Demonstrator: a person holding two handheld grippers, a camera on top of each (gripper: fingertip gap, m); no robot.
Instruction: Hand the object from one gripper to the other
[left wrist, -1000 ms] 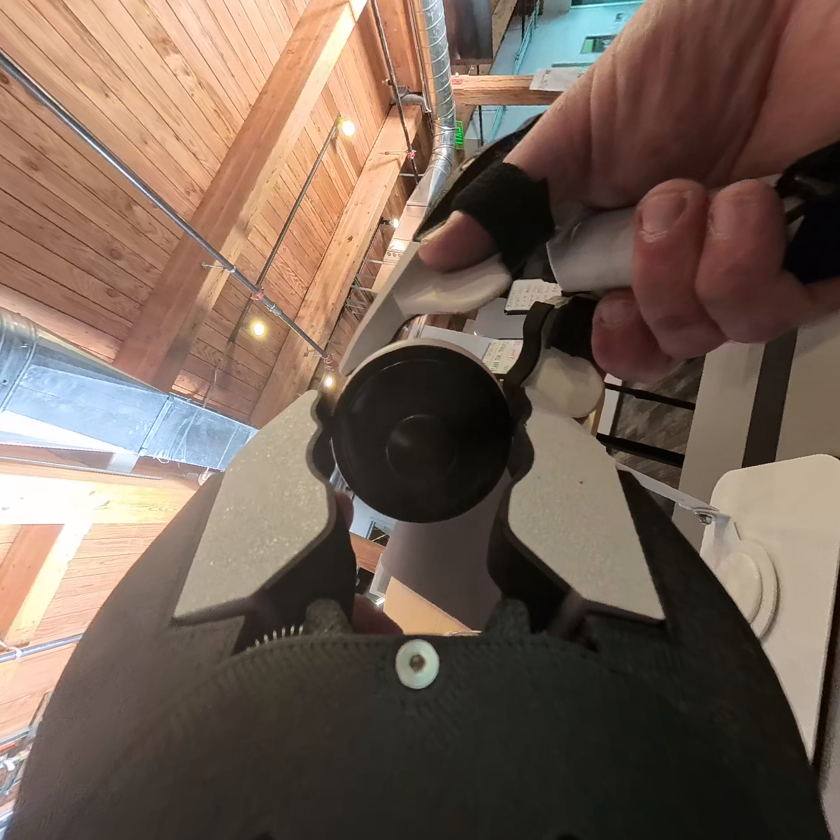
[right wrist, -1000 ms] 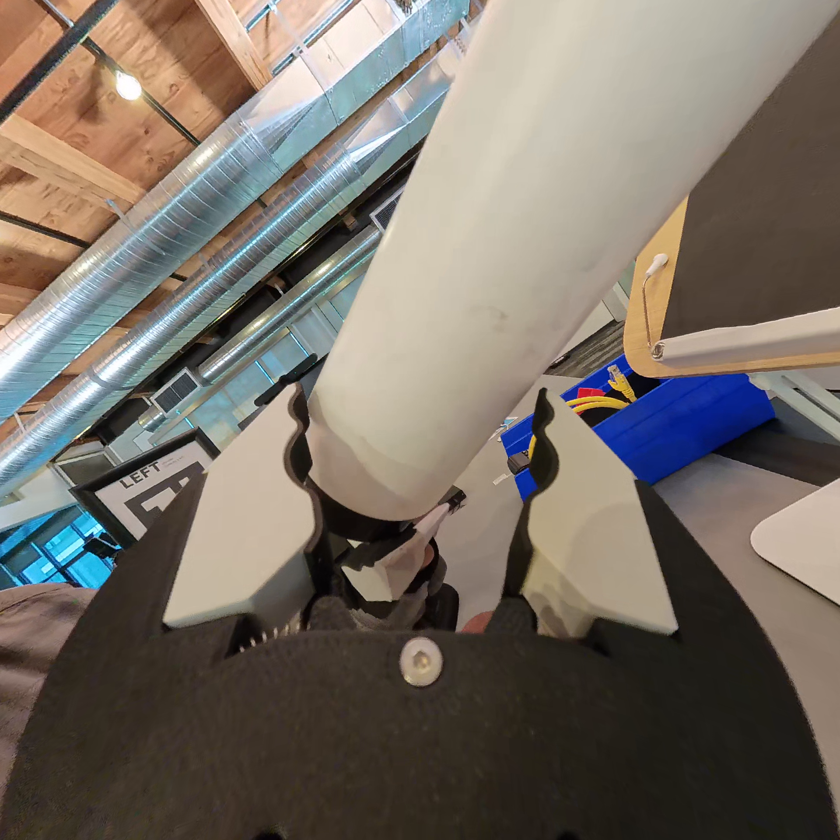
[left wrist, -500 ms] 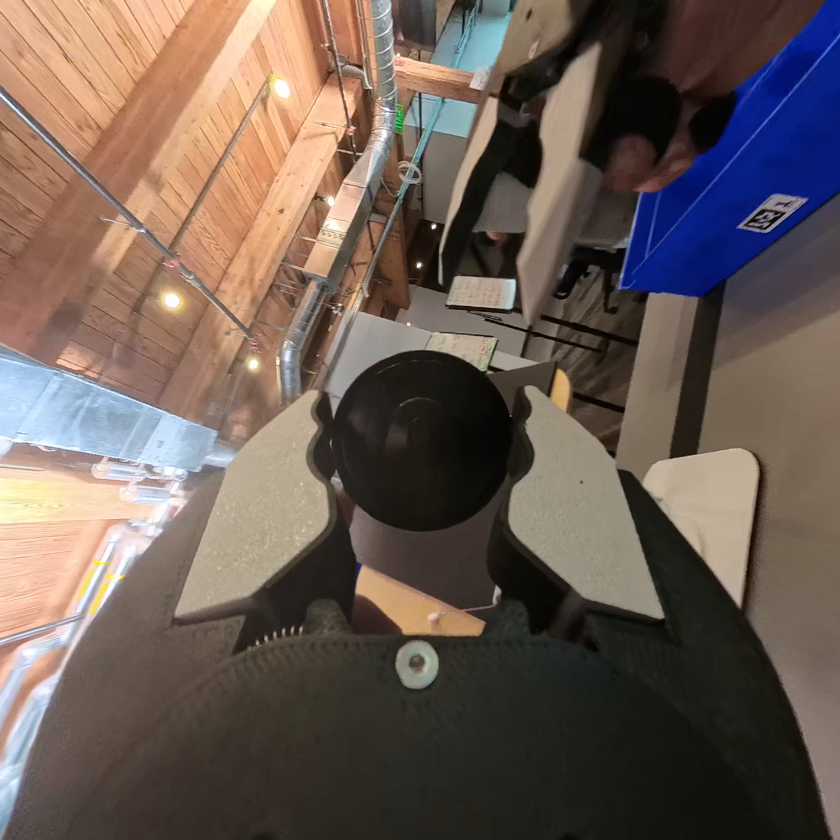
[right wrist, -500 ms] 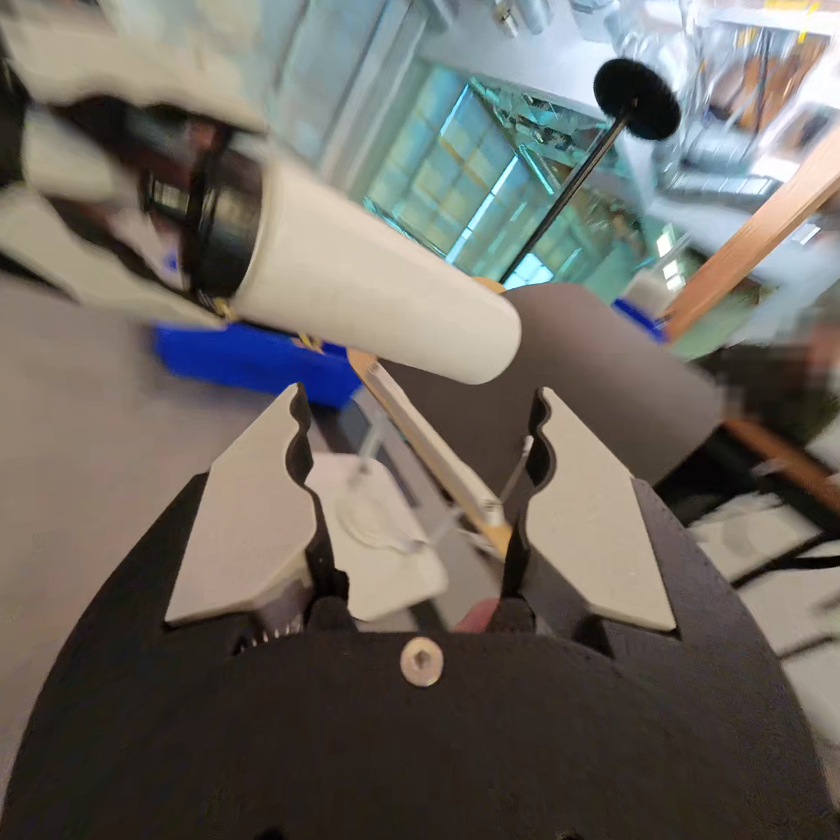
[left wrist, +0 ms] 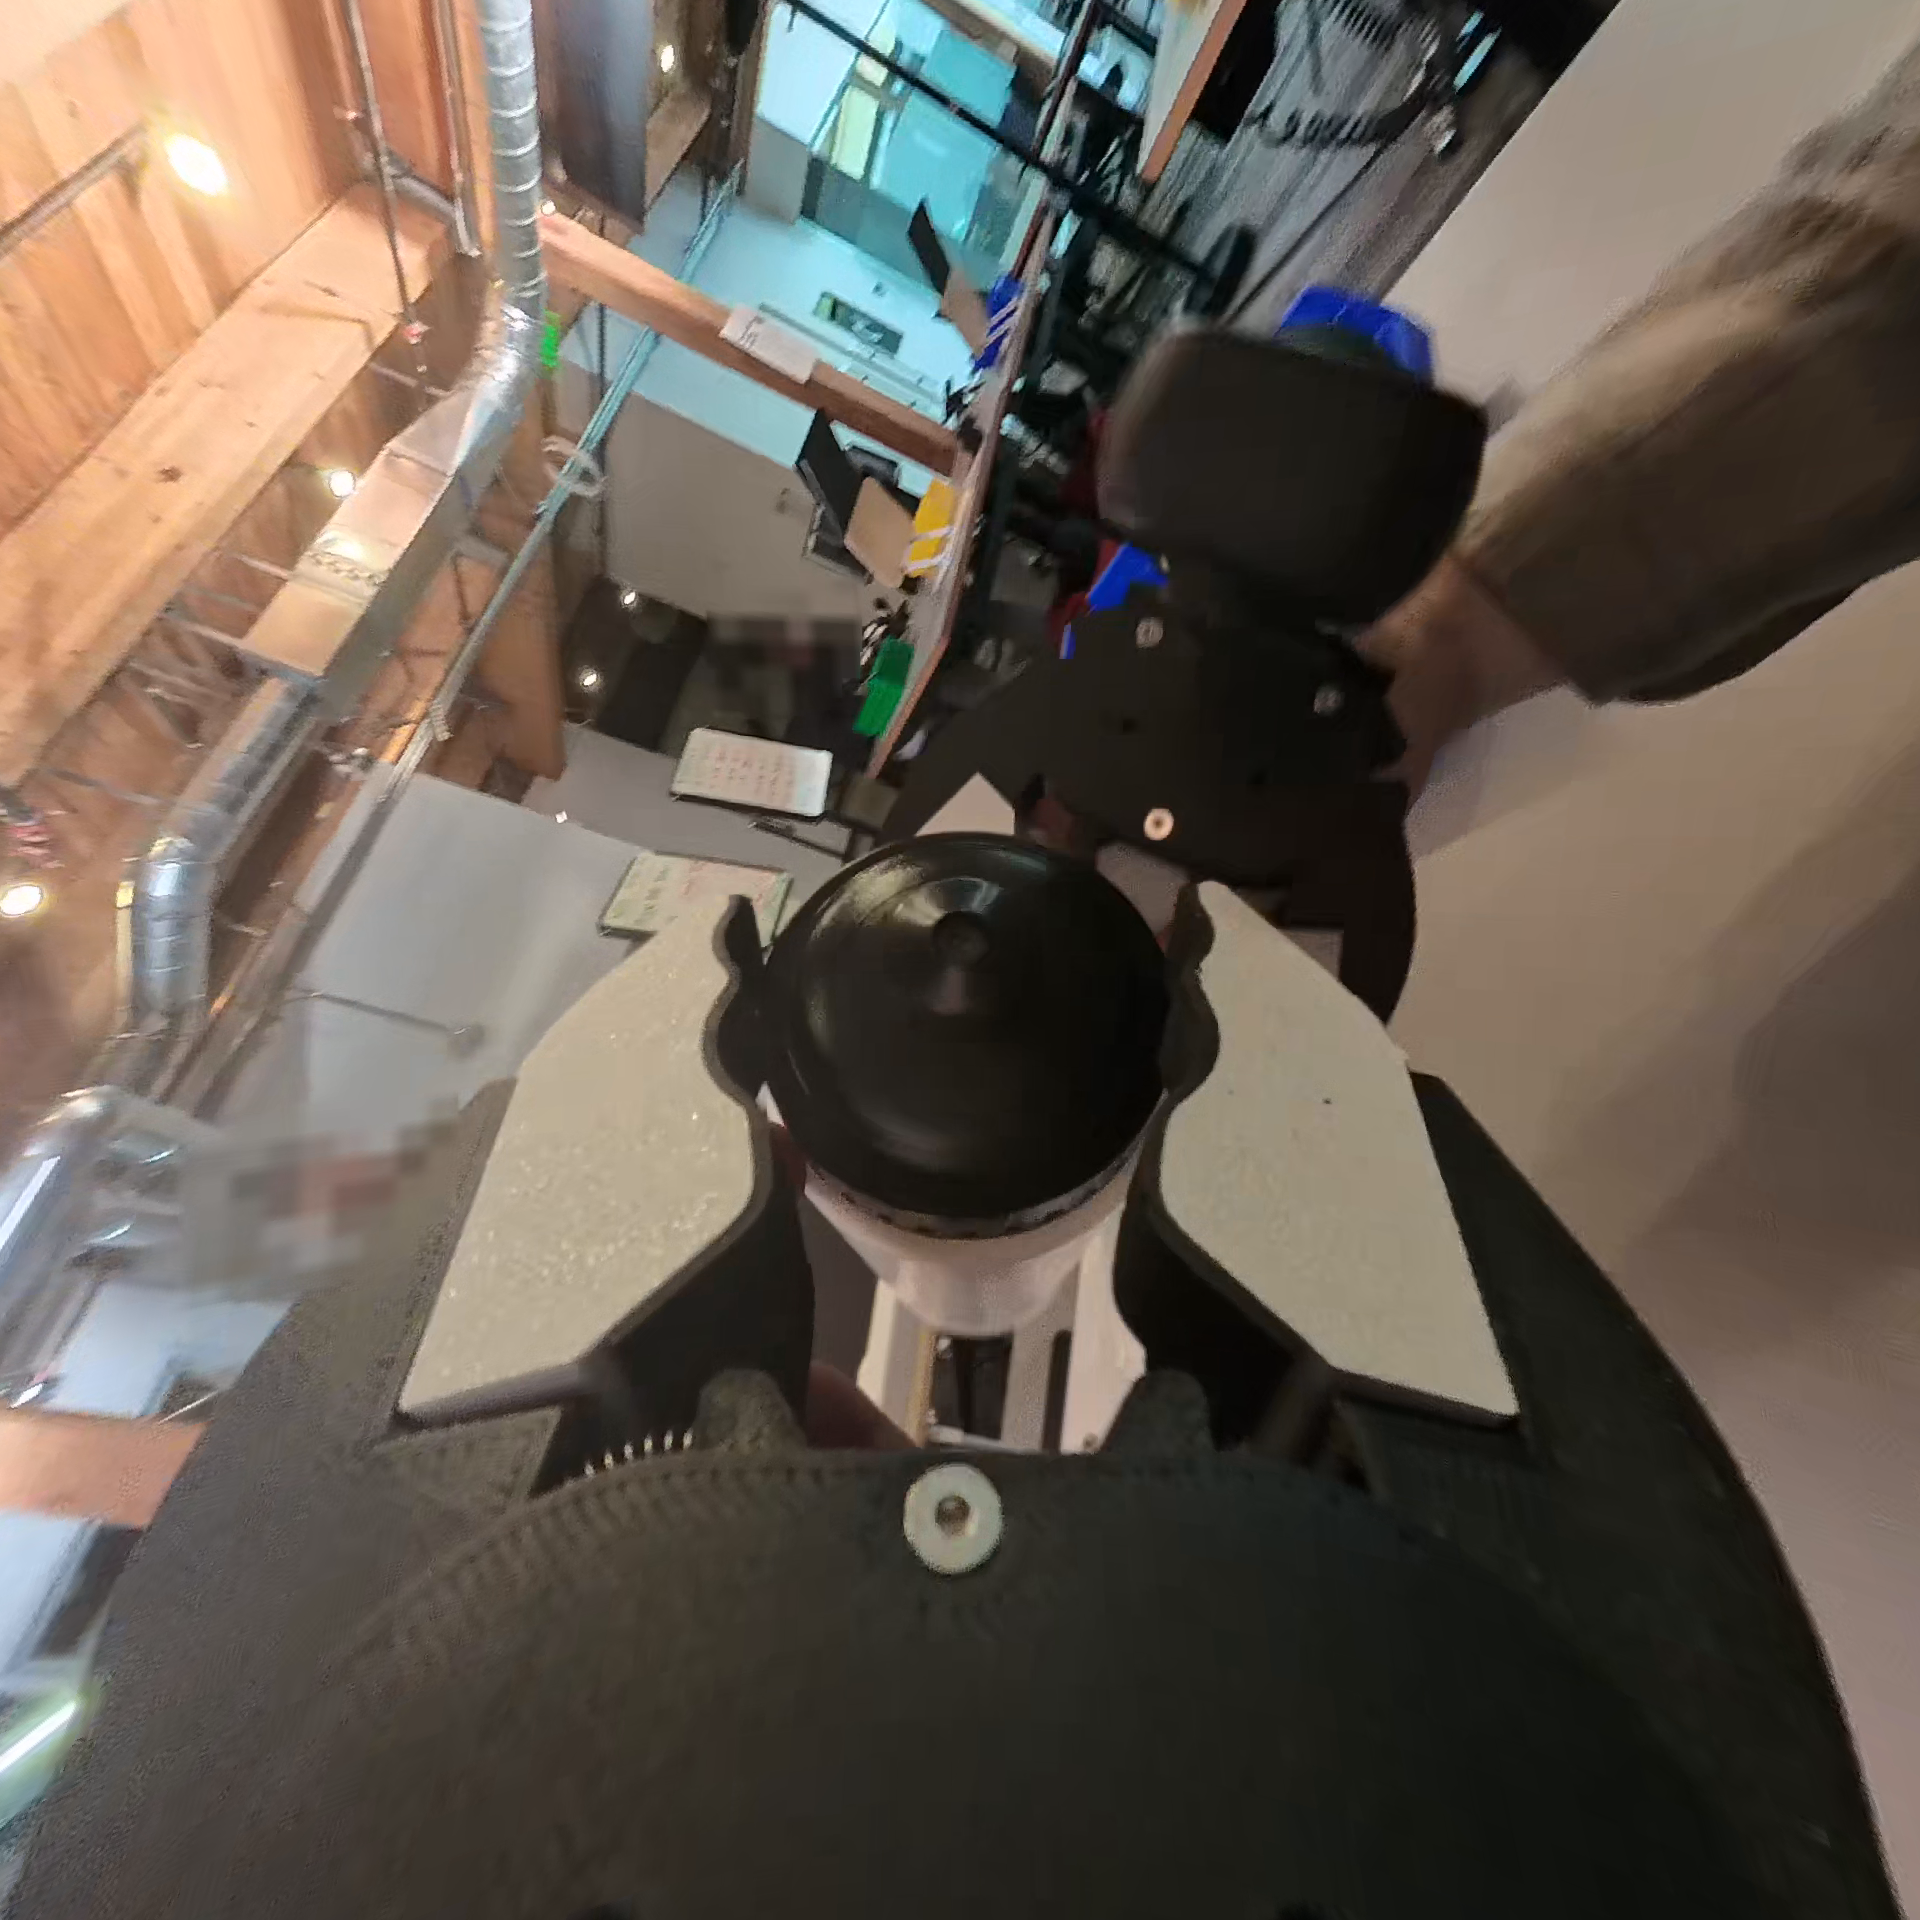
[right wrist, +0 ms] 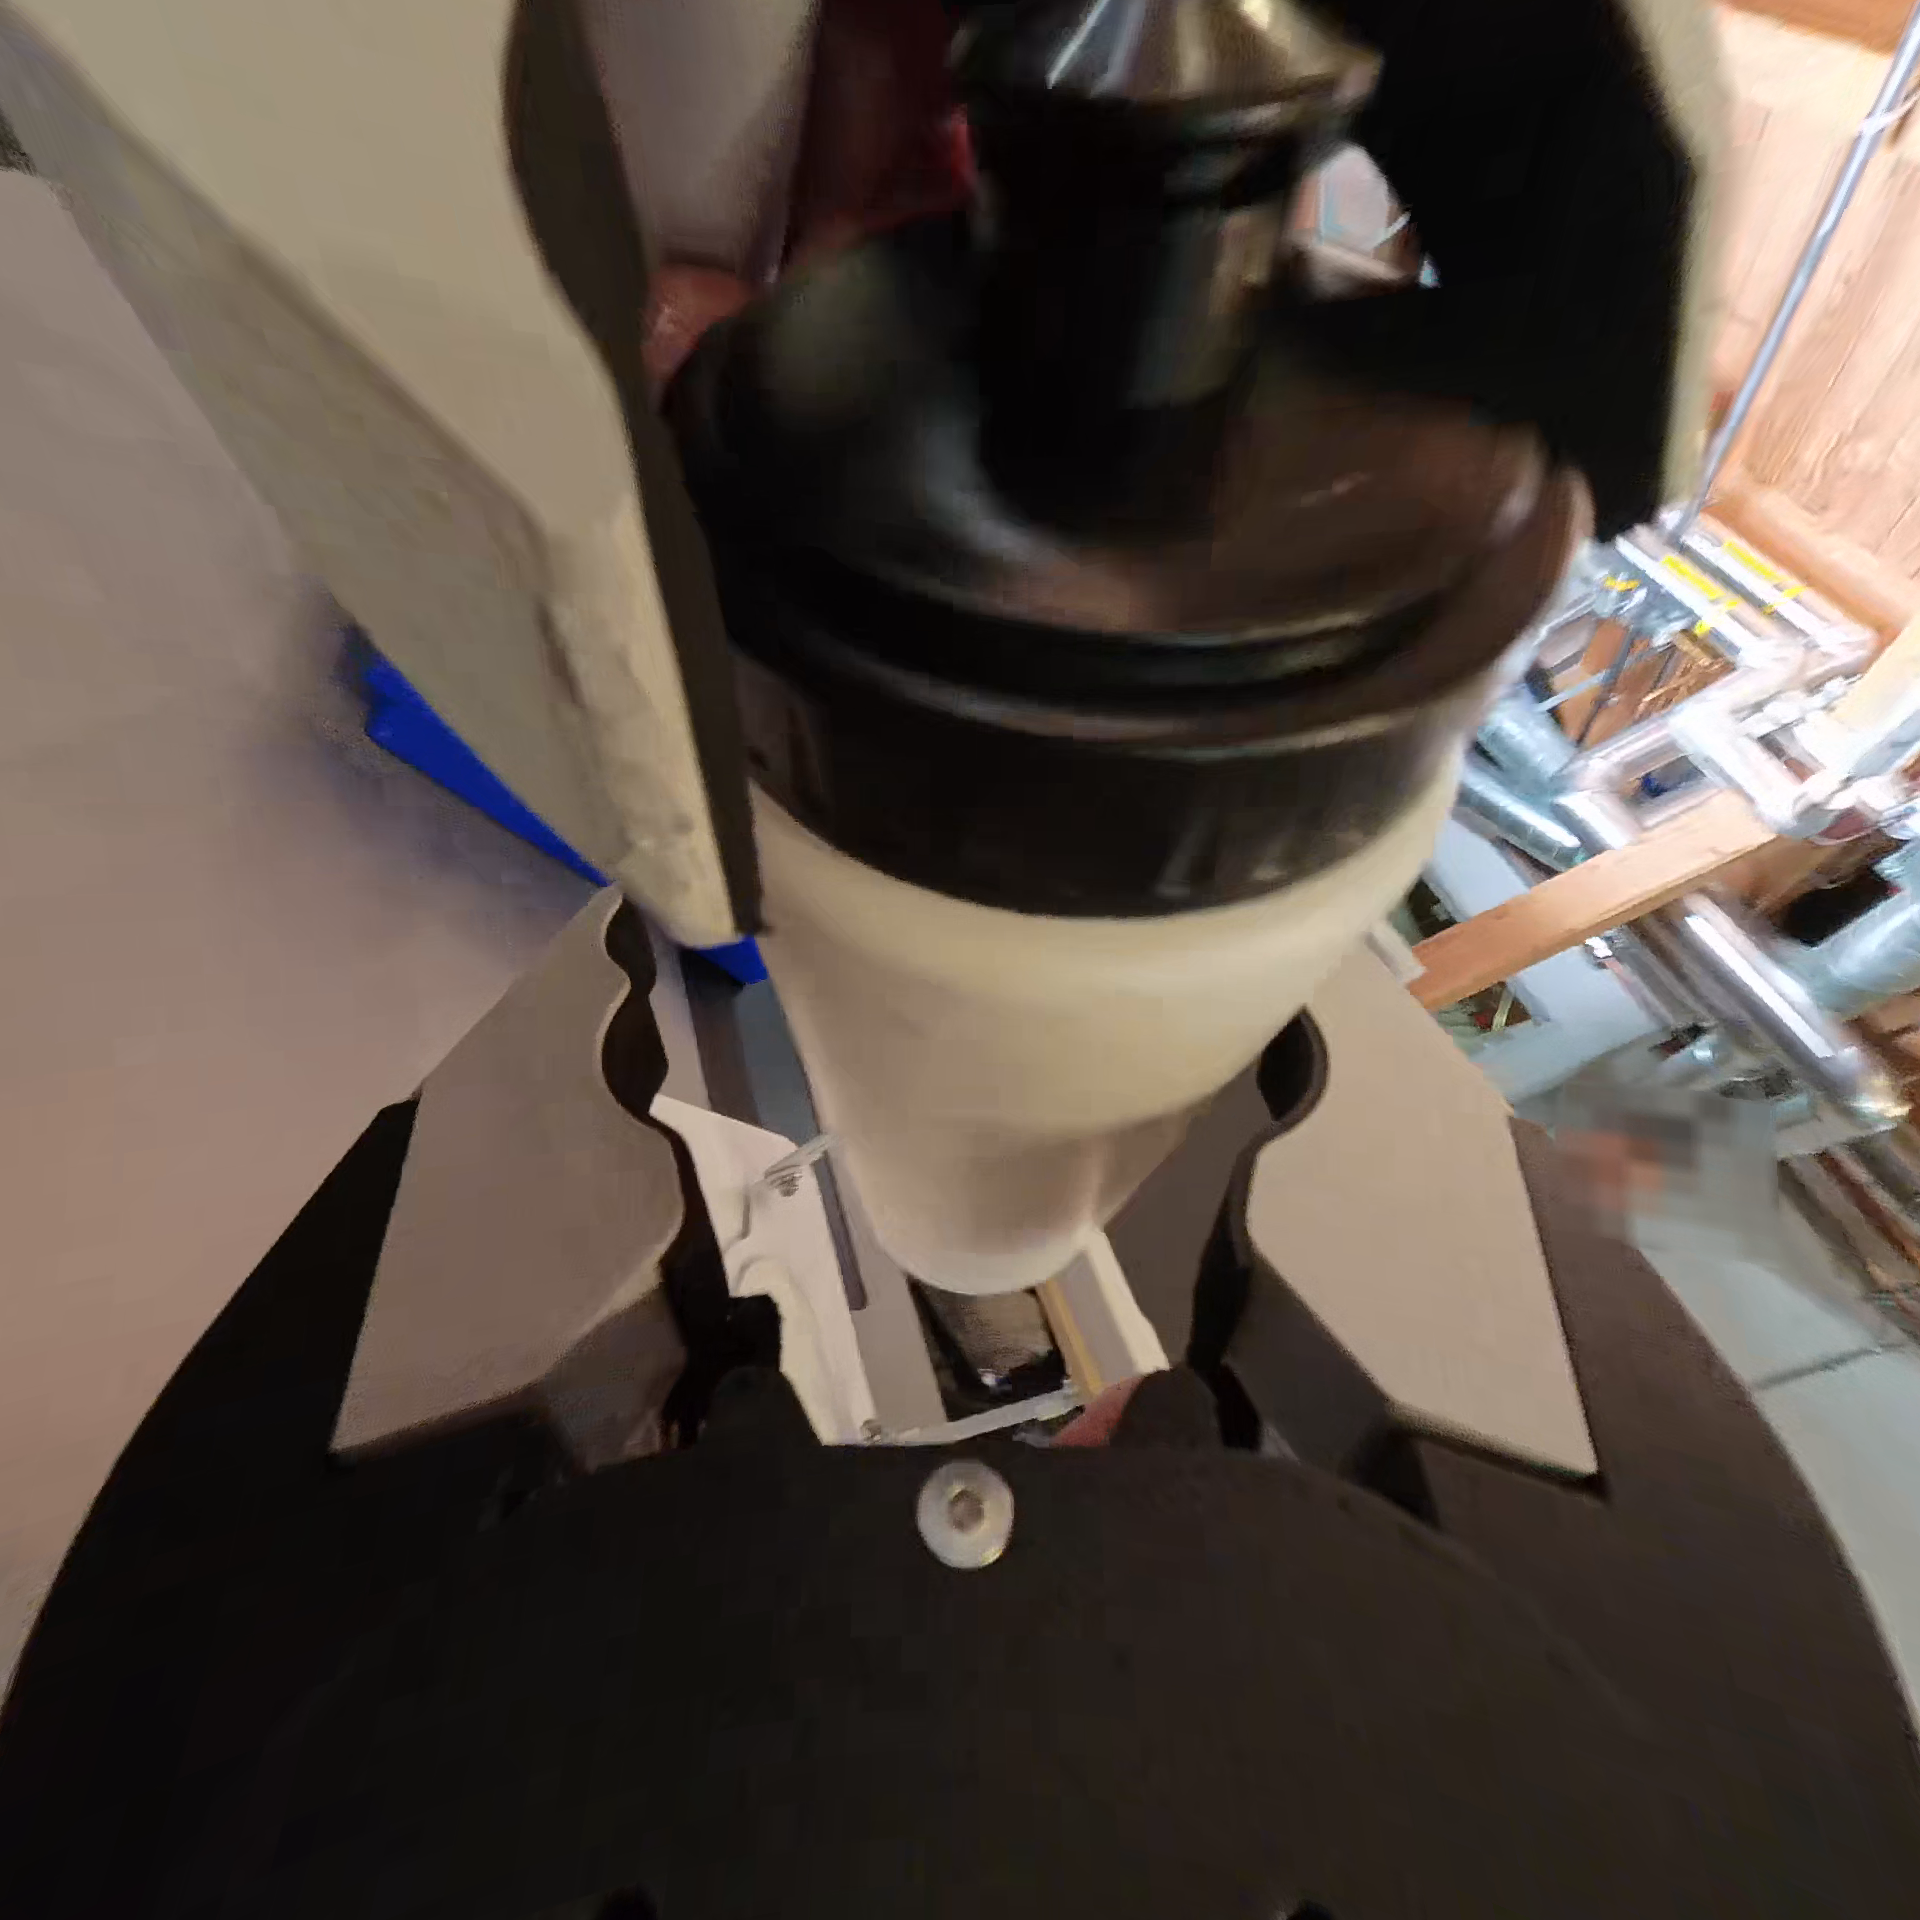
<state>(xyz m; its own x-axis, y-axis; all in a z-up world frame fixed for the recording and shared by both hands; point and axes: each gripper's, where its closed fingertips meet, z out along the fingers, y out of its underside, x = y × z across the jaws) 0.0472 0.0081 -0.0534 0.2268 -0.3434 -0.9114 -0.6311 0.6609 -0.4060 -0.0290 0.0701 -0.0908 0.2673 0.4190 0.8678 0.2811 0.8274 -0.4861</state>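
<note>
A white bottle [left wrist: 966, 1268] with a black cap [left wrist: 966, 1018] sits between the fingers of my left gripper [left wrist: 961, 935], which is shut on the cap end. My right gripper [left wrist: 1195, 748] shows beyond it, held by a hand. In the right wrist view the bottle's white body [right wrist: 1018, 1039] lies between the fingers of my right gripper [right wrist: 956, 977]. That gripper is open, with a gap on the left side. The black cap [right wrist: 1091, 727] points away, gripped by the left gripper's grey finger [right wrist: 582, 665]. The view is blurred.
A pale table surface [left wrist: 1662, 935] lies to the right, with a person's sleeve [left wrist: 1714, 416] over it. A blue bin [right wrist: 436, 748] stands behind the left gripper's finger. White fittings [right wrist: 758, 1195] lie under the bottle. Ducts and wooden beams [right wrist: 1558, 914] fill the background. The tips of one gripper are about 10 cm away from the tips of the other.
Half a second ago my right gripper was clear of the bottle; now its open fingers are around the white body again. My left gripper stays shut on the cap end and has swung round.
</note>
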